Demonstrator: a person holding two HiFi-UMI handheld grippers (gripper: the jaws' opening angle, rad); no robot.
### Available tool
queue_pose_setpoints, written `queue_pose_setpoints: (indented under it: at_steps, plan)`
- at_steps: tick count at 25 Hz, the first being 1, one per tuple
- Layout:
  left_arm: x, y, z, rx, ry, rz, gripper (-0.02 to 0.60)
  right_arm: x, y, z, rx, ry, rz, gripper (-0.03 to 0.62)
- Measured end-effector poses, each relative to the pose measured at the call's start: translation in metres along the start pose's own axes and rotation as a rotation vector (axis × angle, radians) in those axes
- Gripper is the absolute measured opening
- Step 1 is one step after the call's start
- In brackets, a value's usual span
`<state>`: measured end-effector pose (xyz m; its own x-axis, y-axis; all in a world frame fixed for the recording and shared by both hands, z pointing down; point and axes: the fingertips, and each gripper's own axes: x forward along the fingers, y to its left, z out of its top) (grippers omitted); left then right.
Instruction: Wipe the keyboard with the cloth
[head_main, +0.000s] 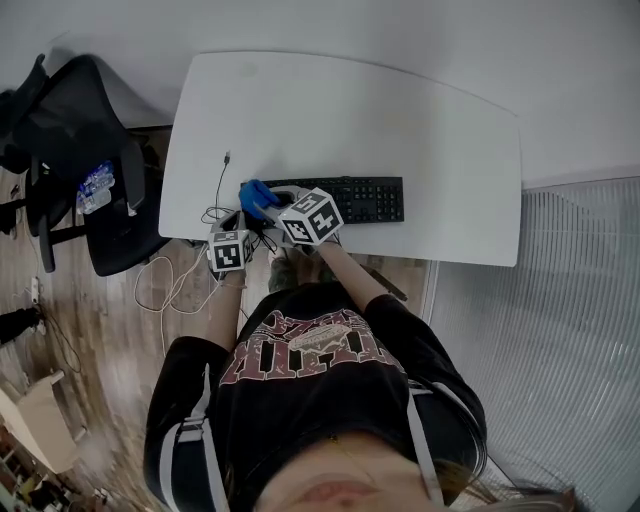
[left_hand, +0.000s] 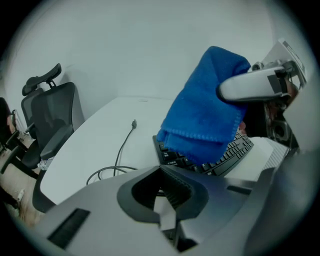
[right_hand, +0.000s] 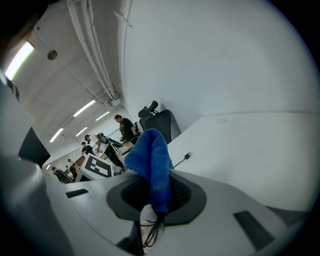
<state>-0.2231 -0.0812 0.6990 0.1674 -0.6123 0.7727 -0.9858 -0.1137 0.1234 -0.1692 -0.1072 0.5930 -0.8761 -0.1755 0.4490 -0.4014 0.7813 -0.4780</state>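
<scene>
Now, cloth (right_hand: 152, 165) clamped between right gripper (right_hand: 158, 199) fingers (right_hand: 182, 192), at keyboard's (head_main: 370, 200) left end

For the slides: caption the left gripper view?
Right gripper holds the blue cloth over the black keyboard on a white desk.

The black, flat, rectangular computer keyboard (head_main: 352, 199) lies keys-up near the front edge of the white table (head_main: 400, 120), with its long side running along that edge. The bright blue fleecy cloth (left_hand: 205, 120) is folded and bunched, and is pinched between the jaws of the right gripper (right_hand: 157, 195). It hangs over the keyboard's left end with its lower fold at the keys. Whether it touches them cannot be told.
</scene>
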Motion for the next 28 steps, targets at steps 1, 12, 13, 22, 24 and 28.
queue_pose_setpoints:
  at_steps: [1,12,13,22,24,28]
  plan:
    - [0.0,0.001,0.0,0.001,0.0,-0.002,0.034,0.008,0.004,-0.003,0.019,0.007,0.02,0.064]
    - [-0.001,0.0,0.0,0.017,-0.006,0.002,0.034,0.034,-0.016,-0.048,0.045,0.093,-0.096,0.064]
    - [-0.001,0.0,0.0,0.023,-0.004,0.004,0.034,0.033,-0.019,-0.05,0.02,0.101,-0.119,0.064]
    - [-0.002,0.0,0.0,0.028,0.001,0.023,0.034,0.02,-0.04,-0.06,-0.103,0.146,-0.216,0.064]
    - [-0.003,-0.001,0.001,0.029,0.002,0.026,0.034,0.015,-0.043,-0.06,-0.102,0.145,-0.226,0.064]
    - [-0.002,-0.002,0.0,0.027,0.003,0.029,0.034,0.009,-0.048,-0.062,-0.088,0.14,-0.237,0.064]
